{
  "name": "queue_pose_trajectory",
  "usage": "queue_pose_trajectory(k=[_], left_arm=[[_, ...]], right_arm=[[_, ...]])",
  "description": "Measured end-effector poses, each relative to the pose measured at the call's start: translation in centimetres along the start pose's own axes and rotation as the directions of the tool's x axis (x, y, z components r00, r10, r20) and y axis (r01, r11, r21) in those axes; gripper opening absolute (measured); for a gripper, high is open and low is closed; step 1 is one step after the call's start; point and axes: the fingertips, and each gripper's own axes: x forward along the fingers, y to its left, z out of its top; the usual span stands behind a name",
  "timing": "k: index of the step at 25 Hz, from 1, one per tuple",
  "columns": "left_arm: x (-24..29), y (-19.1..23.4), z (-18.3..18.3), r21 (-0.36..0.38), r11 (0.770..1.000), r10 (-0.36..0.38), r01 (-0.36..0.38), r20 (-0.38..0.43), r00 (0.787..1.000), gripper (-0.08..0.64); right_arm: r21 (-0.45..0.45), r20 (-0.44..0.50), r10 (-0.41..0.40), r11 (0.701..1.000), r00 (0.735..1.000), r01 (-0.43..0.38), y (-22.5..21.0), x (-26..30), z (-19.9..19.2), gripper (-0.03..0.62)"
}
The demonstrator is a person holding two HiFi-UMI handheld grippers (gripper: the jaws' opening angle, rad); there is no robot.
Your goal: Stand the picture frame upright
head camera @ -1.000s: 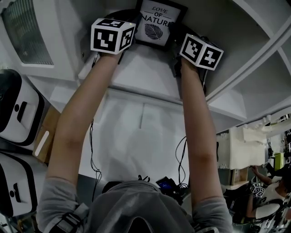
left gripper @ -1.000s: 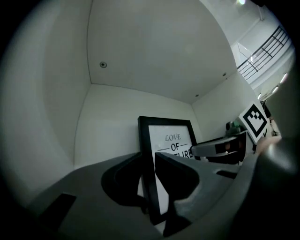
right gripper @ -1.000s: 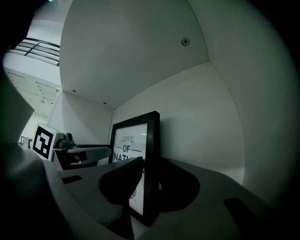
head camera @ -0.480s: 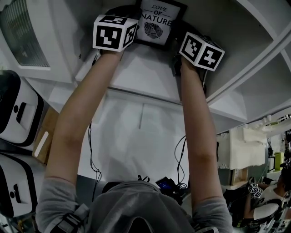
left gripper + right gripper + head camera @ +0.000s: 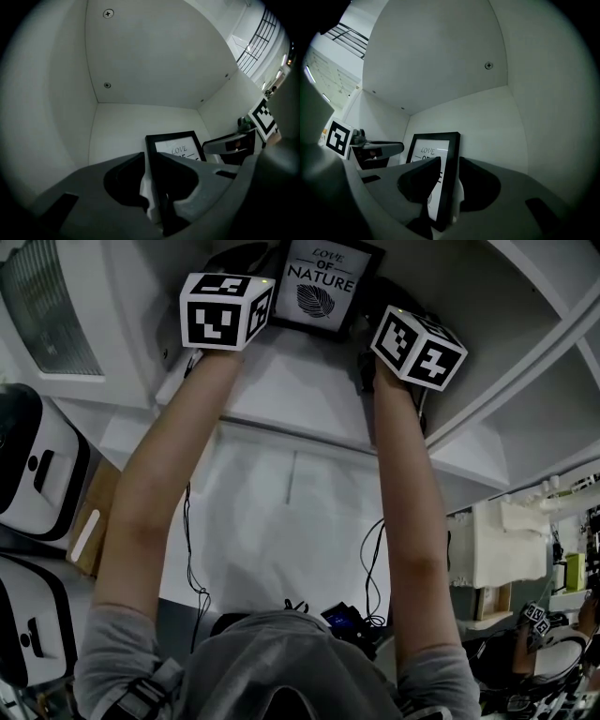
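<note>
Picture frame (image 5: 323, 287) standing deep in white cubby (image 5: 300, 390), head view. Left gripper view: left gripper (image 5: 151, 164) clamped on left edge, just tightened. Right gripper view: right gripper (image 5: 450, 164) slack round right edge, jaws just widened. Risk: one-sided hold twisting it over. Walls close beside; room only frontward.

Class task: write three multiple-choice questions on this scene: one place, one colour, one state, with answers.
1. Where is the picture frame?
A) inside a white compartment
B) on the floor
C) on a chair
2. What colour is its border?
A) white
B) black
C) gold
3. How is the frame placed?
A) face down
B) hanging from a hook
C) standing on its lower edge
Answers: 1 A, white walls surround it in both gripper views; 2 B, the border is dark in every view; 3 C, both gripper views show it upright.
</note>
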Motion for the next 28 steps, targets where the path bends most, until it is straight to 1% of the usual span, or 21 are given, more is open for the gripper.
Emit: queue_pose_trajectory(k=[4, 9, 10, 12, 13, 15, 20, 23, 28], left_arm=[[-0.2, 0.1, -0.1, 0.008, 1.000, -0.009, 0.009, -0.016, 1.000, 0.052], [-0.5, -0.5, 0.0, 0.014, 0.999, -0.038, 0.038, -0.016, 0.999, 0.012], [-0.6, -0.5, 0.1, 0.015, 0.999, -0.044, 0.044, -0.013, 0.999, 0.009], [-0.8, -0.6, 0.4, 0.016, 0.998, -0.055, 0.055, -0.006, 0.998, 0.008], [-0.9, -0.7, 0.6, 0.018, 0.998, -0.059, 0.059, -0.004, 0.998, 0.008], [-1.2, -0.9, 0.9, 0.021, 0.997, -0.068, 0.068, 0.001, 0.998, 0.008], [-2.4, -1.8, 1.5, 0.021, 0.995, -0.095, 0.095, 0.012, 0.995, 0.008], [-3.7, -2.0, 2.2, 0.001, 0.994, -0.108, 0.108, 0.031, 0.994, 0.008], [-6.2, -3.0, 3.9, -0.034, 0.989, -0.138, 0.141, 0.071, 0.988, 0.008]], right_arm=[[-0.018, 0.014, -0.010, 1.000, 1.000, 0.011, 0.3, -0.3, 0.4, 0.129], [-0.027, 0.042, -0.035, 0.999, 0.998, 0.037, 0.1, -1.0, 1.1, 0.126], [-0.028, 0.049, -0.041, 0.999, 0.998, 0.042, 0.1, -1.2, 1.3, 0.121], [-0.030, 0.059, -0.043, 0.999, 0.997, 0.045, 0.1, -1.5, 1.6, 0.086], [-0.029, 0.064, -0.039, 0.999, 0.997, 0.041, 0.2, -1.6, 1.8, 0.060], [-0.025, 0.071, -0.021, 0.999, 0.997, 0.023, 0.7, -2.0, 2.0, 0.039], [-0.053, 0.100, 0.023, 0.998, 0.995, -0.017, 2.4, -3.3, 2.7, 0.029], [-0.070, 0.121, 0.050, 0.997, 0.991, -0.042, 3.7, -4.4, 3.5, 0.028], [-0.066, 0.152, 0.101, 0.994, 0.983, -0.092, 5.7, -6.8, 4.6, 0.028]])
